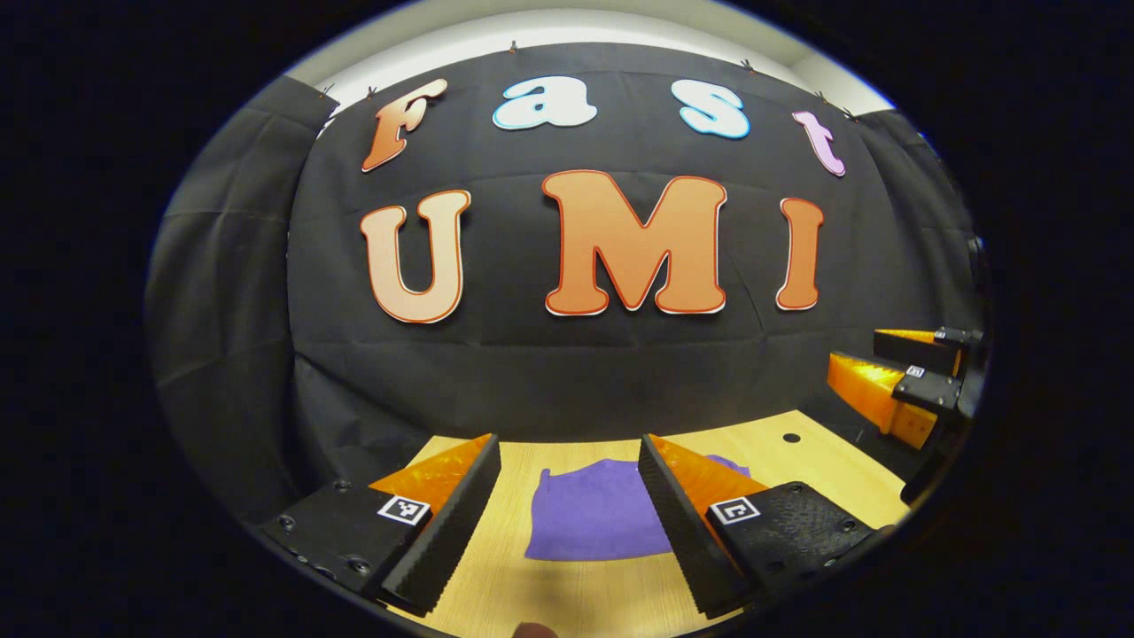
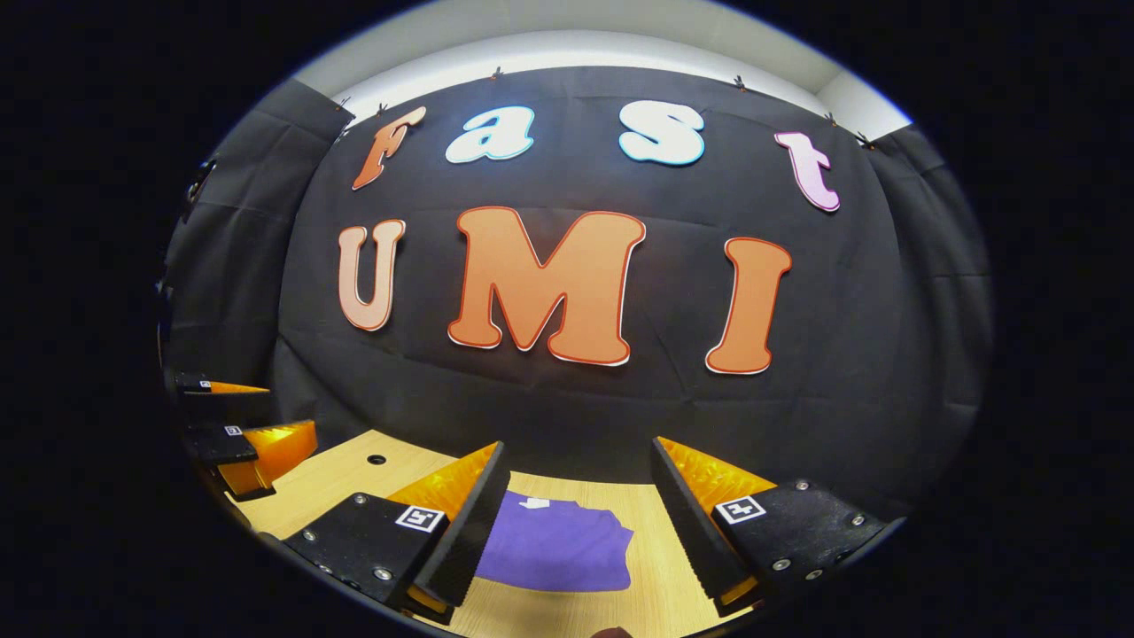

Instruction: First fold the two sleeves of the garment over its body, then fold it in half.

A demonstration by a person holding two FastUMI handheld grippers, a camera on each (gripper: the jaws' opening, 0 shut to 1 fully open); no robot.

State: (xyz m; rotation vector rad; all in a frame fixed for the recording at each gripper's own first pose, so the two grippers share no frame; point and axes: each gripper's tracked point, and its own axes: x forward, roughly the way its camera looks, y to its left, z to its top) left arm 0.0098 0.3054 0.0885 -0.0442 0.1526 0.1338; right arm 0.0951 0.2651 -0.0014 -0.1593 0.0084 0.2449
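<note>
The garment (image 1: 595,514), a compact purple rectangle with no sleeve spread out, lies flat on the wooden table (image 1: 797,456) just ahead of and below both grippers — apparently folded, or nearly so. Thin, limp cloth: likely light and prone to sag, best pinched at a corner or free edge rather than mid-panel. The left gripper (image 1: 567,523) hangs above it, fingers spread apart, holding nothing. The right gripper (image 2: 576,532) does likewise — parted and clear of the fabric.
</note>
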